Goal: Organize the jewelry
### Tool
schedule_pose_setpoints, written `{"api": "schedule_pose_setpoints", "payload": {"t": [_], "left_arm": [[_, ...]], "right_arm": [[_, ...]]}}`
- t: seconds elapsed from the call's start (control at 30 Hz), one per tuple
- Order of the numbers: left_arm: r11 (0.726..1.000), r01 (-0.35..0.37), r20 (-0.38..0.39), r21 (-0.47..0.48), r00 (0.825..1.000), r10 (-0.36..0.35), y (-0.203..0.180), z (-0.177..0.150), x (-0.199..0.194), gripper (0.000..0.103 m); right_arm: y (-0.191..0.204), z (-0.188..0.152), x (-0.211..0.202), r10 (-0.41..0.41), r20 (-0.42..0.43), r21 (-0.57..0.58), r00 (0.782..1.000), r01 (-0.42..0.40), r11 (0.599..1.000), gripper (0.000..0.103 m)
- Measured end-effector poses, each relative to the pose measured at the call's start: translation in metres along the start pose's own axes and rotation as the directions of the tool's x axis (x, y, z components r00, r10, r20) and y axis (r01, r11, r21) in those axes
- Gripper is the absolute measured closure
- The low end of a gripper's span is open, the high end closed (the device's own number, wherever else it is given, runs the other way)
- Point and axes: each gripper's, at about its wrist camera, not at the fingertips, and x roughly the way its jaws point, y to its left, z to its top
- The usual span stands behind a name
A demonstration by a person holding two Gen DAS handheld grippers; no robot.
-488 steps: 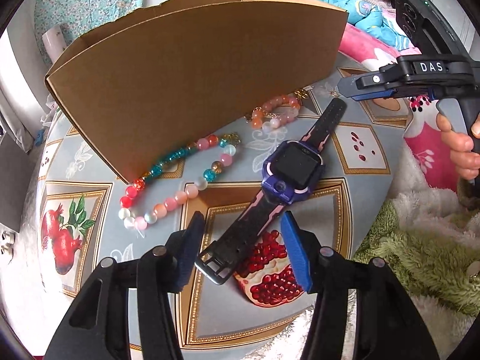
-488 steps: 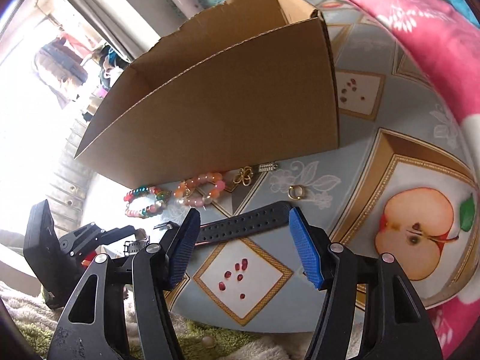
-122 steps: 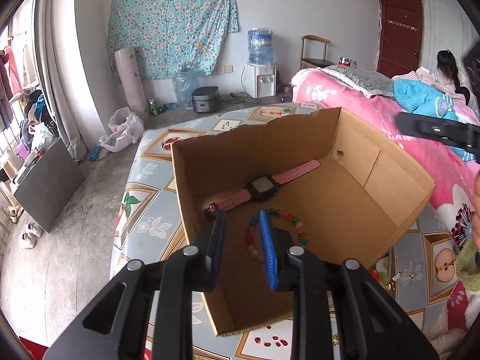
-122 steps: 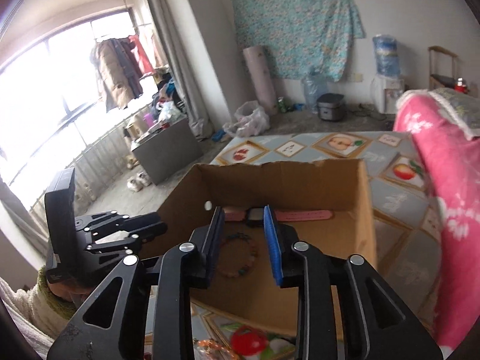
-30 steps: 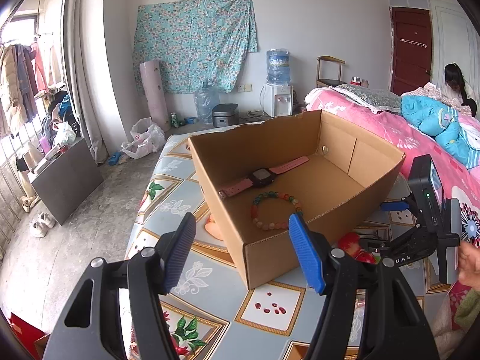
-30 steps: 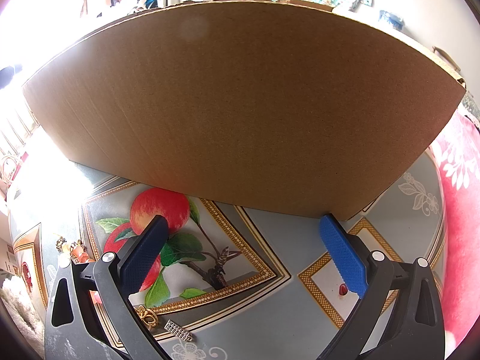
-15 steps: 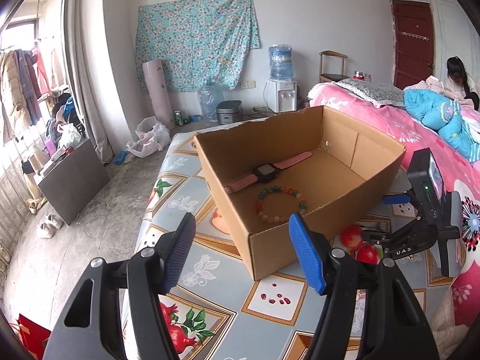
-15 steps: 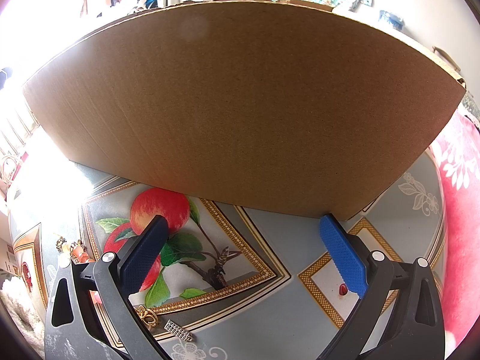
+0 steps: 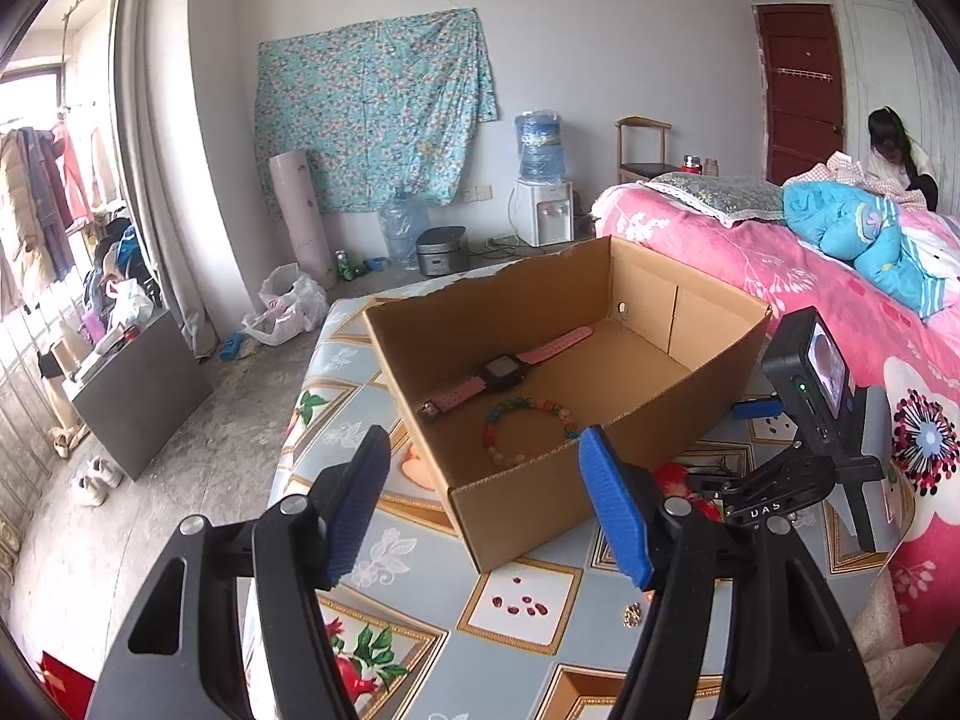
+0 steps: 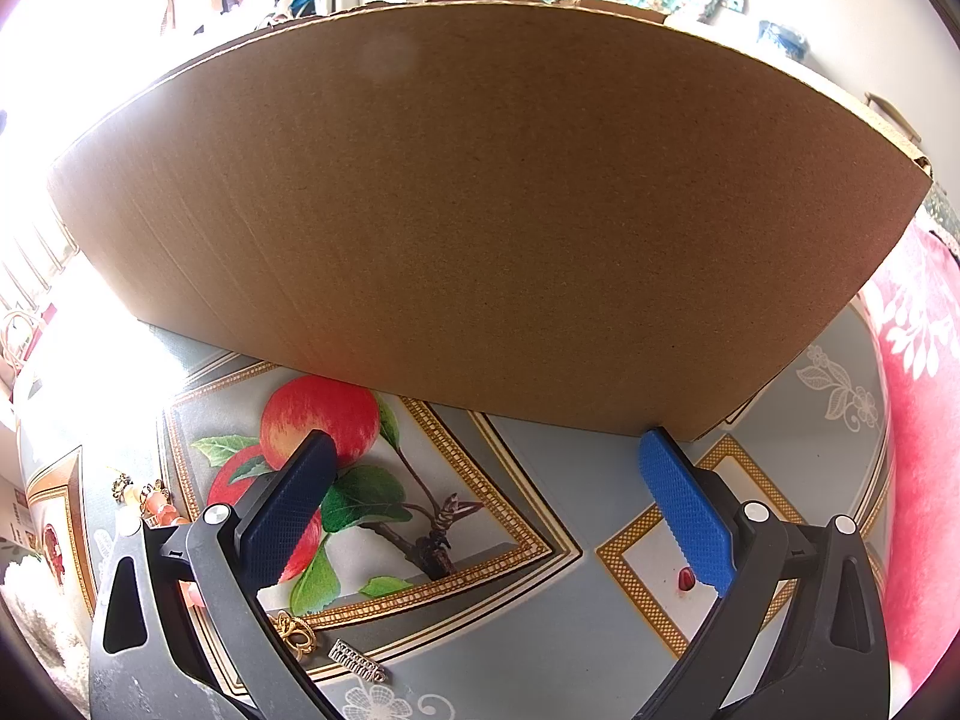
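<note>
An open cardboard box (image 9: 522, 504) stands on the fruit-print tablecloth (image 9: 522, 600). Inside it lie a pink watch (image 9: 504, 369) and a bead bracelet (image 9: 528, 426). My left gripper (image 9: 480, 444) hovers open and empty above the box's near corner. My right gripper (image 10: 486, 441) is open and empty too, low over the cloth and close to the box's outer wall (image 10: 480, 210). Its handle unit (image 9: 804, 396) shows at the box's right side. Near it lie a gold clasp (image 10: 296, 630), a small silver bar (image 10: 358, 660) and an orange bead bracelet (image 10: 153, 501). A tiny gold piece (image 9: 631, 615) lies on the cloth.
A pink bed (image 9: 780, 264) with a blue jacket (image 9: 852, 234) borders the table on the right, where a person (image 9: 894, 150) sits at the far end. Bare floor (image 9: 180, 450) drops away on the left, with a grey cabinet (image 9: 132, 384) there.
The left wrist view has pulled back and up a little, so the box looks slightly farther away. The right wrist view is unchanged.
</note>
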Motion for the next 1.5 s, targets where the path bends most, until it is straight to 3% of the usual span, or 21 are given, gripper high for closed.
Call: {"api": "schedule_pose_setpoints", "payload": {"t": [0.23, 0.67, 0.83, 0.93, 1.13, 1.3, 1.5], "left_arm": [[1.0, 0.002, -0.024, 0.009, 1.0, -0.001, -0.003, -0.013, -0.014, 0.039], [0.995, 0.054, -0.101, -0.085, 0.993, -0.062, -0.019, -0.05, -0.03, 0.035], [0.992, 0.08, -0.089, -0.102, 0.992, -0.089, -0.025, -0.064, -0.039, 0.035], [0.988, 0.106, -0.095, -0.111, 0.989, -0.117, -0.029, -0.076, -0.04, 0.035], [0.975, 0.187, -0.141, -0.123, 0.969, -0.204, -0.039, -0.093, -0.021, 0.035], [0.969, 0.227, -0.15, -0.103, 0.959, -0.24, -0.044, -0.094, -0.002, 0.037], [0.964, 0.26, -0.171, -0.063, 0.948, -0.267, -0.046, -0.099, 0.014, 0.047]], "right_arm": [[0.0, 0.0, 0.0, 0.001, 0.0, -0.001, 1.0, -0.001, 1.0, 0.007], [-0.001, -0.001, -0.001, 0.001, -0.001, 0.0, 1.0, -0.001, 1.0, 0.006], [-0.002, 0.0, -0.001, -0.002, -0.005, 0.029, 1.0, 0.002, 1.0, 0.007], [0.0, -0.004, -0.02, -0.018, 0.073, 0.023, 0.997, 0.016, 1.0, 0.007], [0.006, -0.019, -0.066, -0.02, 0.151, 0.032, 0.988, 0.015, 0.999, 0.007], [0.014, -0.037, -0.088, -0.001, 0.168, 0.079, 0.986, -0.012, 0.997, 0.007], [0.041, -0.053, -0.105, 0.029, 0.133, 0.126, 0.991, -0.046, 0.991, 0.007]]}}
